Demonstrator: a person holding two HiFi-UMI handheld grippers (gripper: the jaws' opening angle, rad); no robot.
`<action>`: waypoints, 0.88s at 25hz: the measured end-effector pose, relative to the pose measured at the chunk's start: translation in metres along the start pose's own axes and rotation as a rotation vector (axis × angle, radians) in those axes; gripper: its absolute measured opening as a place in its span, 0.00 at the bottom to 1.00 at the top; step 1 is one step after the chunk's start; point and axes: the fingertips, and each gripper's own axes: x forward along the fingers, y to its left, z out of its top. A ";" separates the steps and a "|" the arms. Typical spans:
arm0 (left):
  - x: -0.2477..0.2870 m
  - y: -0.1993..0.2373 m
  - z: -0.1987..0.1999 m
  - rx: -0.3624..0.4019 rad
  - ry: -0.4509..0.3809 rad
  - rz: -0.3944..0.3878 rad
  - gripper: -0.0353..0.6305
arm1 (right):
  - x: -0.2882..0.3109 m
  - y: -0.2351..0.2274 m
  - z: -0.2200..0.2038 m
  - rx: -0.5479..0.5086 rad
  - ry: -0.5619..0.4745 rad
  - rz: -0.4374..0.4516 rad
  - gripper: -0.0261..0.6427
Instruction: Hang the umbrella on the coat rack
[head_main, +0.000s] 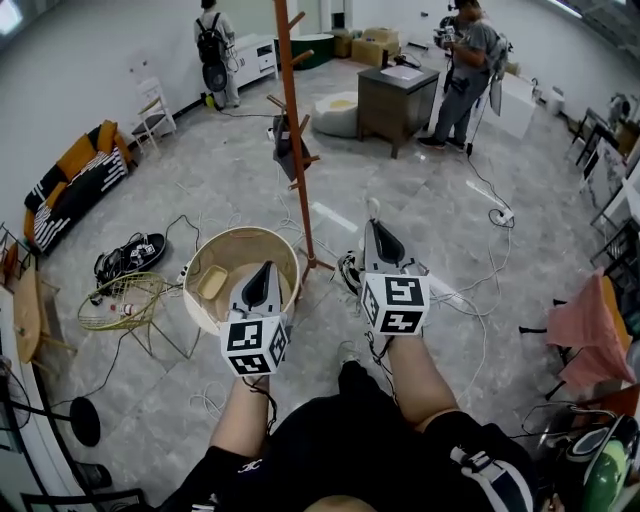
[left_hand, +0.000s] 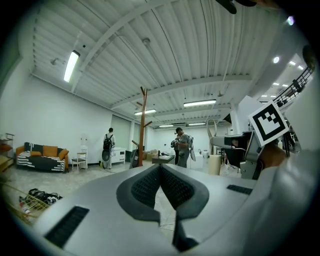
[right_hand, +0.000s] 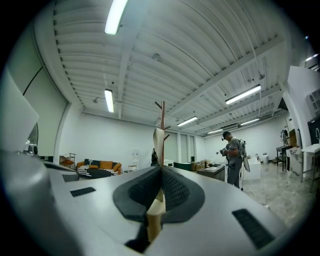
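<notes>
Right gripper: your jaws are closed on a pale cream strip. It runs lengthwise between the pads and pokes out past the tips. I take this for the umbrella's handle or loop. No view shows the rest of the umbrella clearly, so treat that as a judgement. Left gripper: pads pressed together with nothing between them, hovering over the round basket. Key relation: the coat rack stands ahead of you, its foot on the floor between your two grippers and a little closer to the right one. In the right gripper view the pole rises directly behind the strip, so the jaw axis and the strip's long axis both aim straight at the rack. The loaded hand is also the better-placed one. No cross-body reach or handover to the left looks necessary. A dark object already hangs from a mid-height peg on your side of the pole; I cannot tell what it is. The upper pegs look bare and slope upward. Judgement: the coming move needs you to carry the strip forward and up, then hook it over a free peg from above. The occupied peg is the likely snag.
</notes>
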 end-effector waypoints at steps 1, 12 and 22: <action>0.015 0.004 0.003 0.002 -0.002 0.006 0.08 | 0.014 -0.006 0.001 -0.001 -0.003 0.003 0.06; 0.197 0.033 0.037 -0.007 -0.001 0.074 0.08 | 0.185 -0.075 0.031 -0.044 -0.043 0.064 0.06; 0.306 0.048 0.059 0.001 -0.006 0.134 0.08 | 0.297 -0.122 0.042 -0.043 -0.066 0.142 0.06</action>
